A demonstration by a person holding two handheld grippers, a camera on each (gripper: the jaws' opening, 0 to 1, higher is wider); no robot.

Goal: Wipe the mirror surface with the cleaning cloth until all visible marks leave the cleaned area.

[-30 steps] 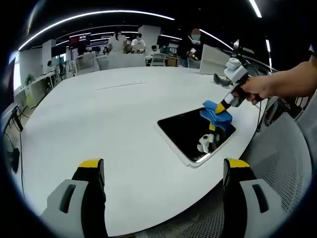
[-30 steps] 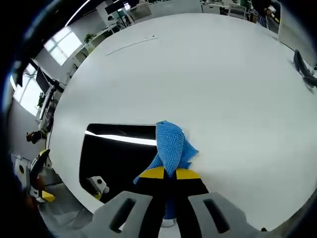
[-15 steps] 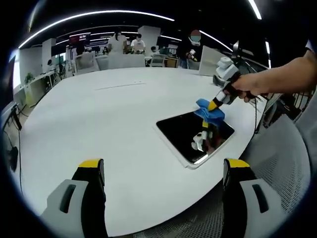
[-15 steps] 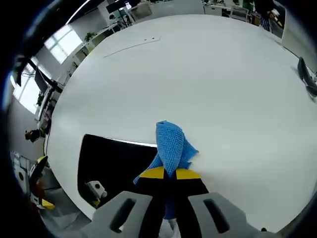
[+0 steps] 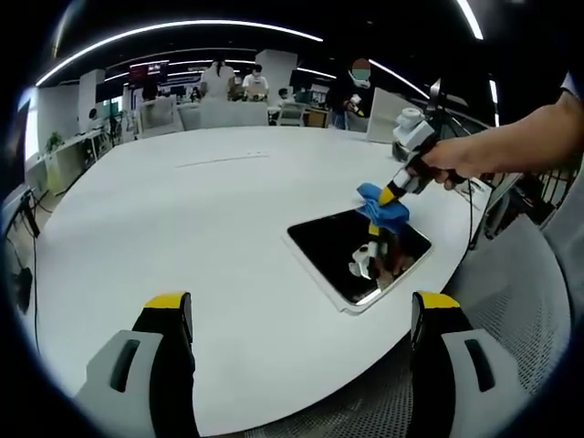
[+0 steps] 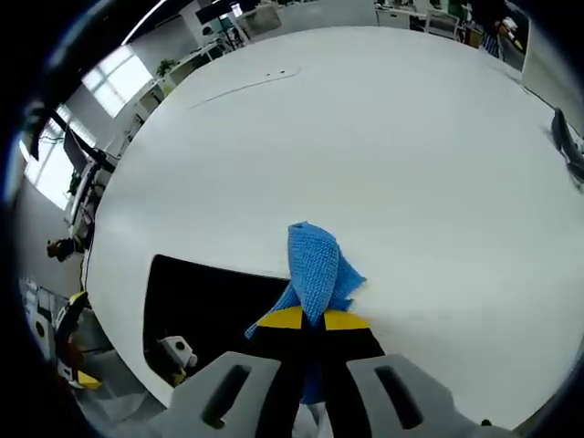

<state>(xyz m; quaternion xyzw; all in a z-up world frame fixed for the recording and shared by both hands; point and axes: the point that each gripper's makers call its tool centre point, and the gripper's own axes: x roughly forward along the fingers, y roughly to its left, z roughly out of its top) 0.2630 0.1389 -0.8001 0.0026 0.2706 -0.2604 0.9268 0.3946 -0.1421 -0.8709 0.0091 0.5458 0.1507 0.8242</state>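
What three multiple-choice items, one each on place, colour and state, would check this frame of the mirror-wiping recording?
1. Where does the mirror lie?
A. near the table edge
B. at the table's centre
C. on a chair

2. What colour is the cleaning cloth?
A. white
B. blue
C. red

3. How is the right gripper?
A. open, empty
B. shut on the cloth
C. shut on the mirror

Answers: 1 A, the mirror sits by the white table's rim; 2 B, the fabric is plainly blue; 3 B, its jaws pinch the cloth.
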